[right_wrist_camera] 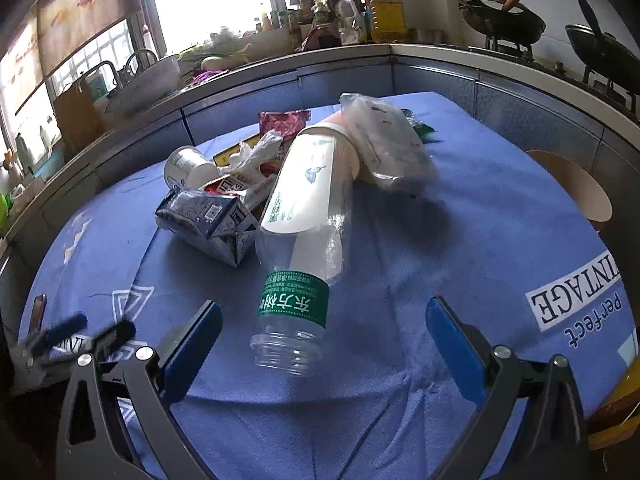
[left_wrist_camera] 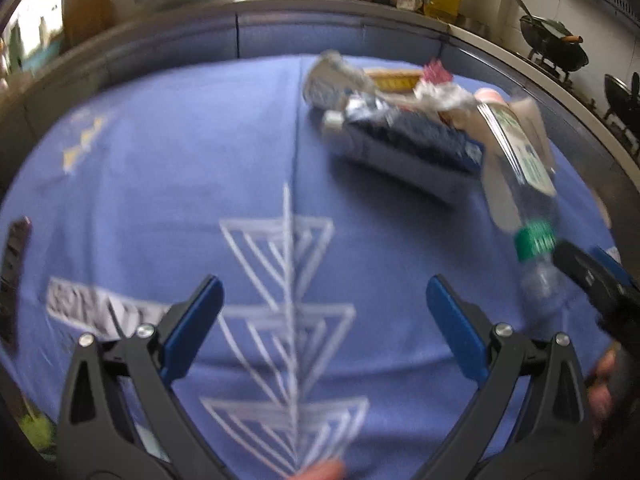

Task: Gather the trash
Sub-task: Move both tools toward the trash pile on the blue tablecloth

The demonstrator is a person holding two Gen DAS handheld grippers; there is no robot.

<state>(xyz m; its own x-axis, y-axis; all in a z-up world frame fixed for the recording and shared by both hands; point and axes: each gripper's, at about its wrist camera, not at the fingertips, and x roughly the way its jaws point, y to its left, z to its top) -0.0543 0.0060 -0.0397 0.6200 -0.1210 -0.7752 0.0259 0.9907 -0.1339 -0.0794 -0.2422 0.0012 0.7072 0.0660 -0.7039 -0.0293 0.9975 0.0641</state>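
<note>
Two grippers are hovering over the blue tablecloth [right_wrist_camera: 460,240], and both of mine are standing wide with nothing between the pads: the right gripper [right_wrist_camera: 324,344] is pointing at the trash pile, the left gripper [left_wrist_camera: 324,320] is hanging over a bare patch of printed cloth nearer me.

Nearest my right fingers is the clear plastic bottle [right_wrist_camera: 298,264], lying on its side with its open, capless neck toward me and a green label band around it (its far end is resting against the rest of the heap). I am judging it empty, so very light, thin-walled and slick; it will probably dent and may squirt out if I am pinching it on the smooth curve. I am thinking the ribbed neck just below the green band is the stiffest place to take it, across the axis.

Behind it, the crushed dark blue carton [right_wrist_camera: 208,220] is sitting just beside the bottle, stiff at its folded corners and easy to nip by an edge. The white paper cup [right_wrist_camera: 188,168] is lying further back, light and crushable, best taken by the rim. The crumpled clear plastic bag [right_wrist_camera: 388,148] is limp and will need a bunched fold. Wrappers are lying between these, too tangled to sort out.
</note>
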